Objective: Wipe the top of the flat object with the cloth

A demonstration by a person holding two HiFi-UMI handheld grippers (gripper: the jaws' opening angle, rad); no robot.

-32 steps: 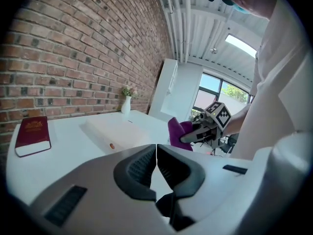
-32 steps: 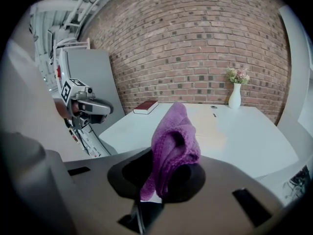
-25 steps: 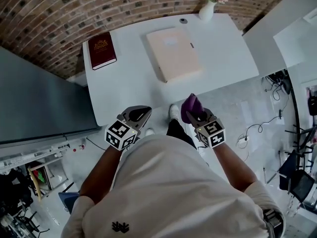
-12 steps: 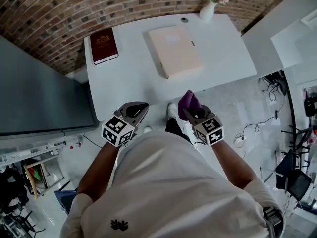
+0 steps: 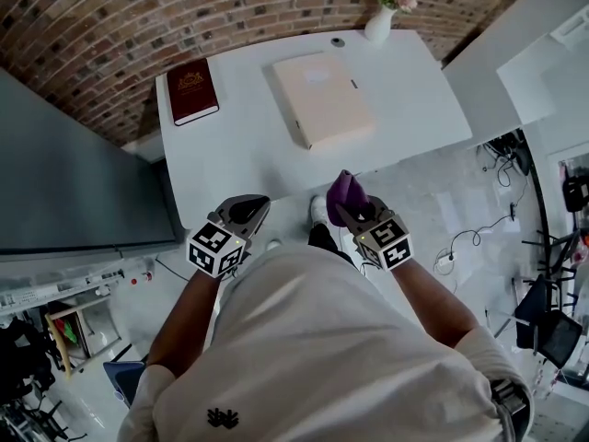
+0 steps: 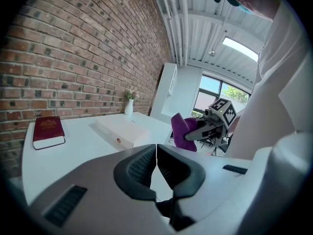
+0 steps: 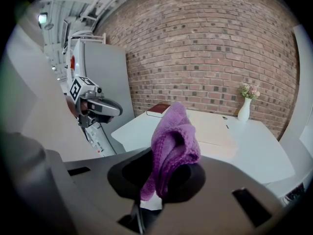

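A flat cream box (image 5: 320, 98) lies on the white table (image 5: 230, 159), toward its far right; it also shows in the left gripper view as a cream box (image 6: 122, 130) and in the right gripper view as a cream box (image 7: 210, 126). My right gripper (image 5: 351, 207) hangs just off the table's near edge, shut on a purple cloth (image 5: 343, 194), (image 7: 172, 143) that sticks up between its jaws. My left gripper (image 5: 248, 212) is shut and empty, held near the front edge to the left, with its jaws touching (image 6: 156, 168).
A dark red book (image 5: 192, 91) lies at the table's far left. A white vase with flowers (image 5: 382, 17) and a small round object (image 5: 338, 40) stand at the far edge. A brick wall runs behind. Chairs and cables sit on the floor at right.
Both grippers have shifted slightly left and toward the table edge. The cloth stays held in the right gripper; nothing on the table has moved.
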